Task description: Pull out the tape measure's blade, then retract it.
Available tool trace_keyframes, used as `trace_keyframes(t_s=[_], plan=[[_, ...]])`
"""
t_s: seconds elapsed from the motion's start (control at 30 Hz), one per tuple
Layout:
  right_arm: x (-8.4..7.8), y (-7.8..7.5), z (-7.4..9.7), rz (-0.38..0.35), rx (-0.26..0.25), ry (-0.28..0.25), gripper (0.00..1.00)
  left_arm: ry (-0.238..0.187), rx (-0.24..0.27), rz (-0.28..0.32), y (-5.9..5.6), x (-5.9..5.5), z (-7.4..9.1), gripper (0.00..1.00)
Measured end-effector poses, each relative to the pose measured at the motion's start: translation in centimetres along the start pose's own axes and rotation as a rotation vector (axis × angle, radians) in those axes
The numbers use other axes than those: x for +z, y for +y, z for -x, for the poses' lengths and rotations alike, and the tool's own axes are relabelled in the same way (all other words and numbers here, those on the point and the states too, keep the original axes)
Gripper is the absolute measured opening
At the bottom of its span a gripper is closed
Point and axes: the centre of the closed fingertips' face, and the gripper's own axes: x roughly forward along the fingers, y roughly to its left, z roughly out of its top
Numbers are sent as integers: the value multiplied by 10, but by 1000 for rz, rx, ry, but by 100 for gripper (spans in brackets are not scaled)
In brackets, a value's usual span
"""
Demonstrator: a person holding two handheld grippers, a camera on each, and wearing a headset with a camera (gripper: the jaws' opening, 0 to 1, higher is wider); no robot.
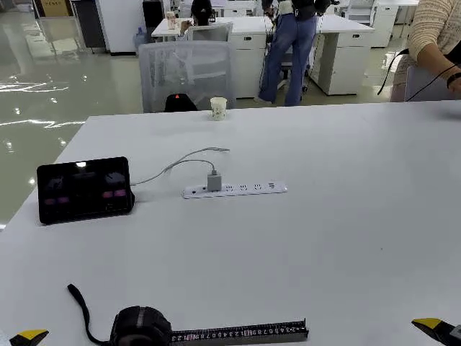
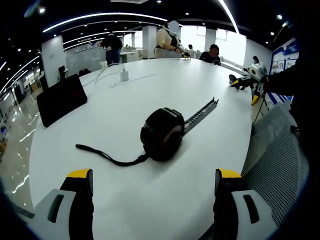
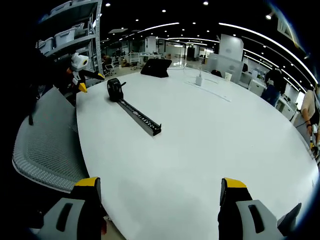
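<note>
We judge that the main risk is at the grasp: the tape measure [image 2: 162, 134] has a round black case [image 1: 140, 328] and the bench [image 1: 338, 245] is smooth, so jaws closing off centre could push it away instead of pinching it. Its blade [image 2: 200, 114] lies already drawn out flat on the bench, and if it is released all at once it could whip back and jerk the case around. The strap [image 2: 102, 156] could also get caught between a jaw and the case. The left gripper [image 2: 154, 176] has its jaws wide apart and holds nothing; in its view the case lies ahead at 12 o'clock, centred between the jaws but apart from them, with the blade running to 2 o'clock and the strap to 8 o'clock. The right gripper [image 3: 160, 182] is equally wide open and empty; from it the blade's end lies at 12 o'clock, well apart, and the case farther off at 11 o'clock.
</note>
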Motion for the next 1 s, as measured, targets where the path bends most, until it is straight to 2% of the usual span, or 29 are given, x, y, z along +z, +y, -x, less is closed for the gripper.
trace_keyframes(t_s=[0.17, 0.27, 0.47, 0.63, 0.8, 1.0], plan=[[6, -5, -4, 16, 16, 9, 99, 7, 18, 7, -5, 6, -7, 99], [8, -7, -5, 32, 25, 24, 99, -5, 24, 24, -5, 11, -12, 99], [18, -13, -10, 42, 46, 42, 99, -14, 35, 59, -16, 21, -24, 99], [24, -13, -14, 67, 62, 65, 99, -35, 58, 100, -18, 33, -30, 99], [29, -11, -20, 89, 86, 83, 99, -58, 99, 123, -15, 47, -35, 99], [40, -12, -26, 126, 103, 88, 99, -71, 127, 145, -15, 56, -42, 99]])
